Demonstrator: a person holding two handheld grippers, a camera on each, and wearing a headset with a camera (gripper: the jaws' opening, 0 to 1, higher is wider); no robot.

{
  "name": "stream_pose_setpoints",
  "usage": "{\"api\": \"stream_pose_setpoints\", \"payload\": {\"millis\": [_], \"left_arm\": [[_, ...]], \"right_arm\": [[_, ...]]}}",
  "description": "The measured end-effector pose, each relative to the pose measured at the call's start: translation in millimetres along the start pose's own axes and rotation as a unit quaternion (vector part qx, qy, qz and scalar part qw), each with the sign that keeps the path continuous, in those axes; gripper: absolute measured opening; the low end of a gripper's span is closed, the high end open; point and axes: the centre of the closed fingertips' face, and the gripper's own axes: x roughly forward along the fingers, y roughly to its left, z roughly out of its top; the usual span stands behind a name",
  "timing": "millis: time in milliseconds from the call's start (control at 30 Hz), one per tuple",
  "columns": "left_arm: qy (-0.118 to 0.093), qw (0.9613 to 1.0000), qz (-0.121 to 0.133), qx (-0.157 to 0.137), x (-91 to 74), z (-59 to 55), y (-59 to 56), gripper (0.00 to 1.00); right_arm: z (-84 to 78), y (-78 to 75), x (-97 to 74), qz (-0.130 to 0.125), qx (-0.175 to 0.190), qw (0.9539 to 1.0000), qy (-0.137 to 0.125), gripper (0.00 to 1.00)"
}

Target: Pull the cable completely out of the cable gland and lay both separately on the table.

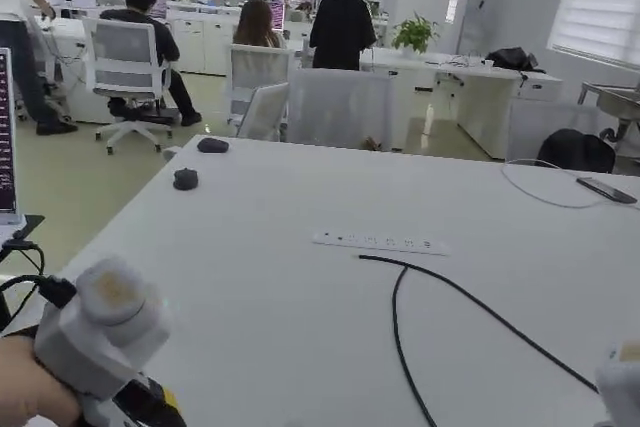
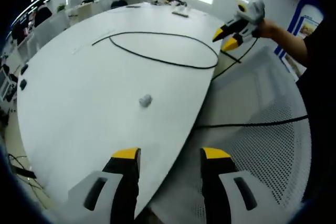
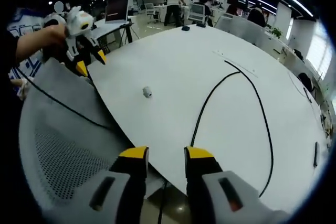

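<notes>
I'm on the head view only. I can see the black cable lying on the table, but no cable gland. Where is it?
Observer: The cable gland lies on the table close to its near edge, apart from the cable.
Operator: Is the left gripper holding anything?
Observer: No. The left gripper has its fingers open with nothing between them.
Operator: And the right one?
Observer: The right gripper is open and empty too.
</notes>
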Motion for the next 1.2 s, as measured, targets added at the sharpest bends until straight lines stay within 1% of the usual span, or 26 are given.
{"api": "stream_pose_setpoints", "payload": {"millis": [67,100,133,200,267,333,367,400,433,467,500,533,567,600,633,667,700,767,833,867,900,967,1000,1067,1133,1200], "left_arm": [[-0.012,0.9994,0.026,-0.020,-19.0,-13.5,1.6,0.47],[-0.016,0.9988,0.035,-0.032,-24.3,-17.9,1.6,0.46],[-0.027,0.9970,0.046,-0.055,-31.3,-22.5,-0.2,0.46],[-0.043,0.9948,0.063,-0.068,-39.9,-26.3,-2.4,0.46],[-0.057,0.9918,0.077,-0.084,-48.9,-31.4,-5.6,0.47],[-0.077,0.9868,0.095,-0.107,-56.4,-33.1,-5.2,0.47],[-0.099,0.9810,0.107,-0.128,-60.0,-30.9,-4.3,0.46],[-0.105,0.9793,0.110,-0.134,-61.0,-30.5,-4.3,0.46],[-0.118,0.9754,0.111,-0.149,-63.5,-31.0,-8.5,0.46],[-0.130,0.9728,0.109,-0.158,-65.1,-30.1,-11.5,0.46],[-0.141,0.9695,0.110,-0.168,-67.1,-31.1,-14.2,0.46],[-0.146,0.9680,0.111,-0.172,-68.3,-32.3,-16.1,0.46],[-0.153,0.9632,0.114,-0.189,-69.9,-35.1,-17.5,0.46],[-0.177,0.9522,0.129,-0.213,-73.5,-31.8,-12.6,0.45],[-0.191,0.9466,0.139,-0.219,-76.8,-30.5,-10.2,0.44],[-0.193,0.9471,0.136,-0.217,-77.6,-30.5,-11.5,0.44],[-0.196,0.9465,0.135,-0.218,-78.5,-29.9,-12.1,0.44],[-0.192,0.9459,0.143,-0.219,-78.0,-30.8,-9.6,0.45],[-0.183,0.9484,0.150,-0.211,-76.3,-31.1,-8.2,0.47],[-0.173,0.9508,0.156,-0.204,-75.4,-32.6,-5.4,0.48],[-0.168,0.9515,0.162,-0.201,-75.1,-33.6,-3.3,0.50],[-0.157,0.9505,0.180,-0.198,-75.5,-36.6,4.2,0.52],[-0.154,0.9506,0.183,-0.198,-74.8,-36.9,5.9,0.54],[-0.155,0.9502,0.183,-0.199,-74.0,-36.0,7.8,0.55],[-0.161,0.9480,0.184,-0.204,-73.7,-35.2,10.3,0.54],[-0.162,0.9477,0.182,-0.207,-72.8,-34.8,10.2,0.54]], "right_arm": [[-3.6,8.8,-3.4,0.017,0.031,0.9994,-0.001,0.31],[-5.0,10.6,-4.7,0.021,0.040,0.9990,0.001,0.32],[-6.6,12.0,-6.5,0.024,0.047,0.9986,0.001,0.32],[-9.1,14.9,-8.9,0.028,0.058,0.9979,0.002,0.33],[-13.1,20.9,-11.1,0.035,0.082,0.9960,0.005,0.36],[-14.2,24.6,-13.0,0.037,0.106,0.9937,-0.004,0.39],[-13.4,25.9,-13.6,0.038,0.115,0.9927,-0.009,0.38],[-12.1,28.6,-14.5,0.042,0.127,0.9909,-0.015,0.39],[-11.2,30.2,-15.1,0.044,0.136,0.9895,-0.018,0.40],[-9.8,31.8,-16.6,0.045,0.147,0.9878,-0.024,0.40],[-8.8,32.7,-17.8,0.046,0.151,0.9870,-0.028,0.40],[-8.2,34.0,-18.8,0.046,0.155,0.9863,-0.031,0.40],[-7.7,35.4,-19.6,0.046,0.163,0.9850,-0.035,0.41],[-8.1,36.8,-20.0,0.045,0.169,0.9839,-0.036,0.42],[-9.1,38.8,-20.0,0.046,0.176,0.9825,-0.037,0.43],[-10.1,40.5,-20.2,0.047,0.181,0.9817,-0.037,0.44],[-11.8,42.4,-20.1,0.048,0.185,0.9809,-0.037,0.45],[-14.6,43.4,-19.9,0.046,0.190,0.9801,-0.036,0.45],[-18.7,42.7,-19.2,0.041,0.199,0.9786,-0.034,0.45],[-21.1,41.8,-18.6,0.037,0.201,0.9783,-0.033,0.46],[-20.3,39.3,-18.3,0.031,0.215,0.9753,-0.038,0.46],[-20.9,38.4,-18.1,0.030,0.220,0.9743,-0.038,0.47],[-21.2,37.5,-17.8,0.027,0.220,0.9745,-0.037,0.47],[-22.0,36.5,-17.2,0.023,0.215,0.9758,-0.033,0.47],[-22.9,36.2,-16.9,0.022,0.213,0.9763,-0.030,0.47],[-23.2,36.4,-16.8,0.021,0.212,0.9767,-0.028,0.47]]}}
